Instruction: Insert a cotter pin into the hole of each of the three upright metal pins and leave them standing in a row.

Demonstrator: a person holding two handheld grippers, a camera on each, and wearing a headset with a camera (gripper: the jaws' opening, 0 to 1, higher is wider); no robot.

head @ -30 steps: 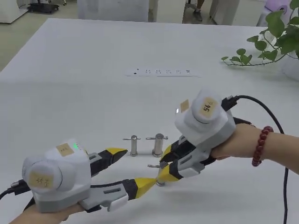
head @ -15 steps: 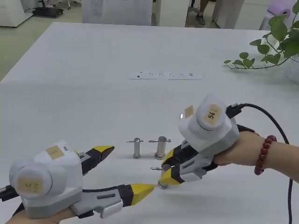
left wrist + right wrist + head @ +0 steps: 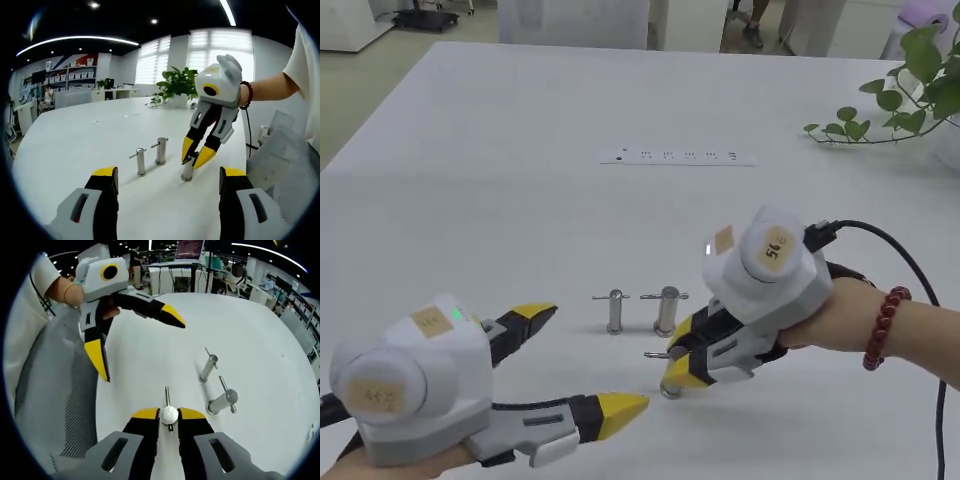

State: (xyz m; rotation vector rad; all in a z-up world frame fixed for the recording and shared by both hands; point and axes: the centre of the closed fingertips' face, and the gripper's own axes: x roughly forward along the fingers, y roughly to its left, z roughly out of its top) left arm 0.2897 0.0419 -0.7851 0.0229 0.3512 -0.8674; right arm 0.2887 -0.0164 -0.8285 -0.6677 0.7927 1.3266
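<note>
Clamping down from above, right gripper (image 3: 677,353) has its yellow-tipped jaws clenched on the head of the nearest metal pin (image 3: 169,415), one jaw on each side and touching it. That pin stands upright on the white table (image 3: 470,150), to the front right of the other two. Cotter pin (image 3: 167,395) runs through its hole; in the right gripper view the long end sticks out away from the camera and a short stub points toward it. The hand holding this gripper wears a red bead bracelet (image 3: 880,320).

Left gripper (image 3: 578,358) is released, jaws spread wide and grasping nothing. It sits low at near left, tips pointed toward the pins and well apart from them.

Middle metal pin (image 3: 666,312) and left metal pin (image 3: 615,312) stand upright side by side, near each other but not touching. Each has its own cotter pin crosswise through the top. In the left gripper view the three pins line up on a diagonal between that gripper's own jaws.

Power strip (image 3: 677,156) lies on the table farther back. Green plant (image 3: 910,80) is at the far right edge.
</note>
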